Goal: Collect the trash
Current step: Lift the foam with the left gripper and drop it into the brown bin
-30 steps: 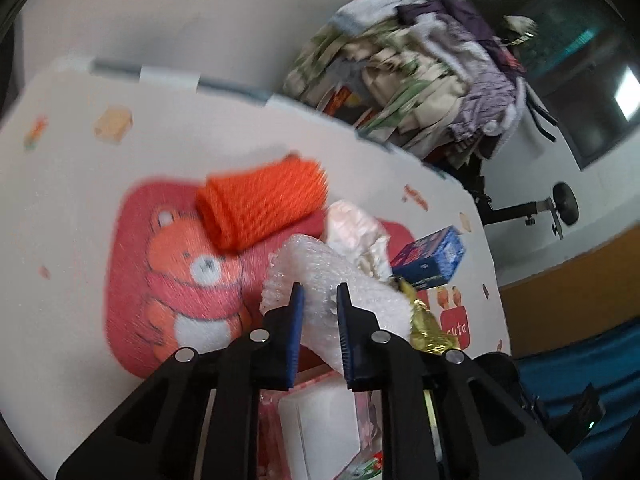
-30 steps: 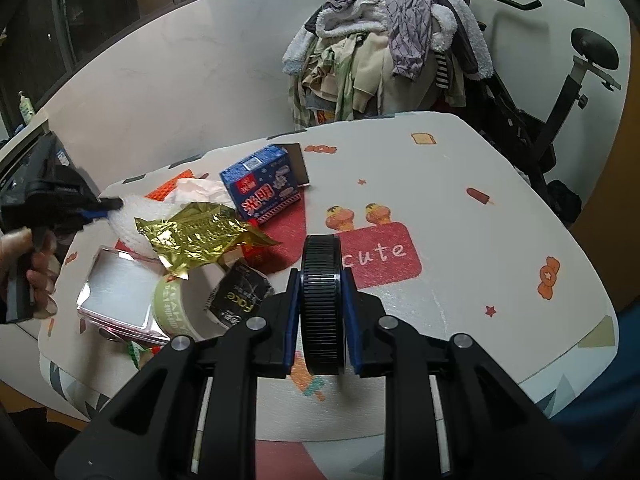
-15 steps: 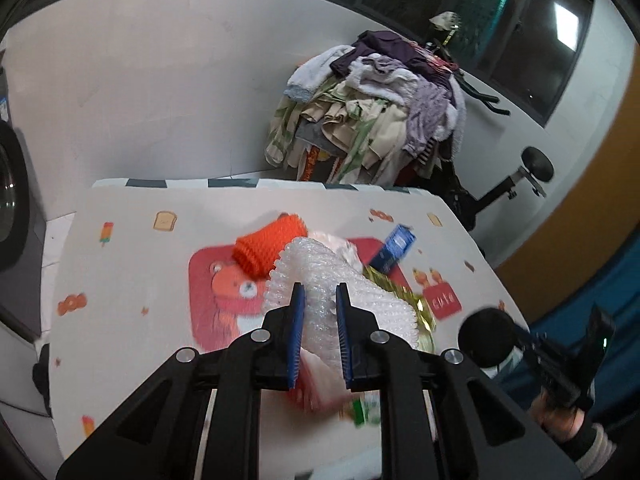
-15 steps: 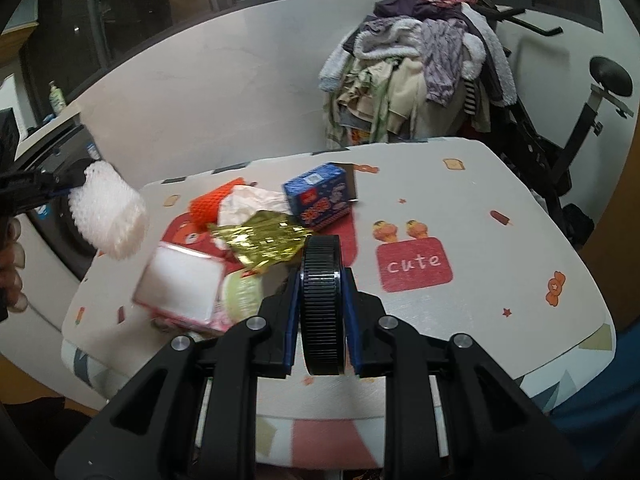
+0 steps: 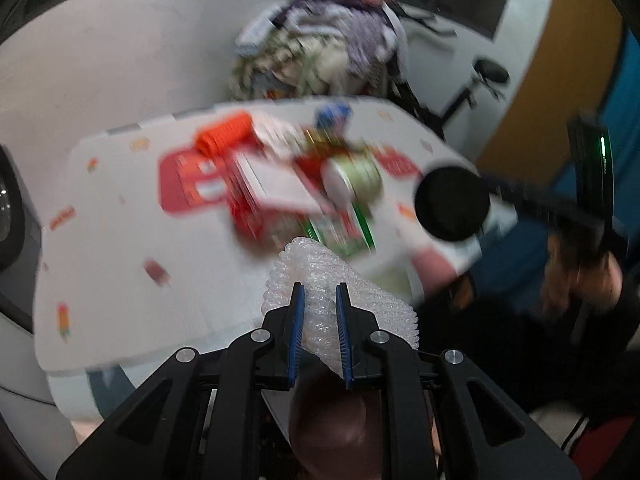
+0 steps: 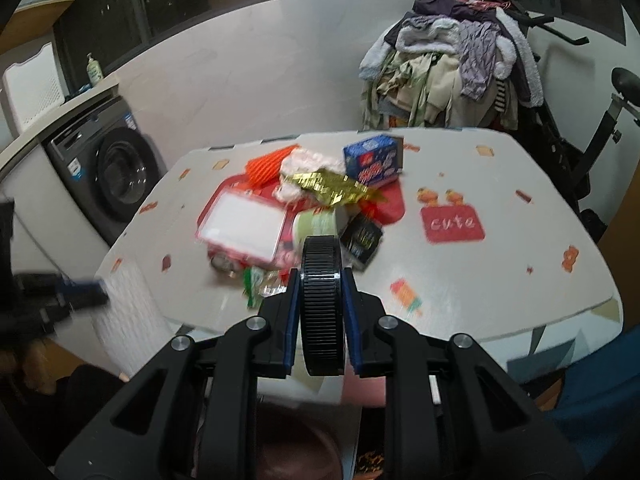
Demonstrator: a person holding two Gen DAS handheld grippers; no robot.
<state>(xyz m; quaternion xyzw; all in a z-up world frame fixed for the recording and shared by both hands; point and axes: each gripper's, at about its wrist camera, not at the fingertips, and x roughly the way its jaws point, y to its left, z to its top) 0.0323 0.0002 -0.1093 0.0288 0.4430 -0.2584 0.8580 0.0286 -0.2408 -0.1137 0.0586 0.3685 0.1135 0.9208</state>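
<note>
Left wrist view: the left gripper (image 5: pixel 320 316) clamps a wad of bubble wrap (image 5: pixel 340 300) off the worktop's (image 5: pixel 120 280) near edge.

Right wrist view: the right gripper (image 6: pixel 322 300) pinches a black ribbed disc (image 6: pixel 322 304) over the near edge, with the trash pile (image 6: pixel 312 208) mid-worktop.

Bubbly clear plastic wrap (image 5: pixel 320 280), crinkled shiny gold foil (image 6: pixel 328 188), ribbed black disc (image 6: pixel 322 276).

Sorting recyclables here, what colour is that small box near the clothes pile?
Blue box with red lettering, clearest in the right wrist view.
</note>
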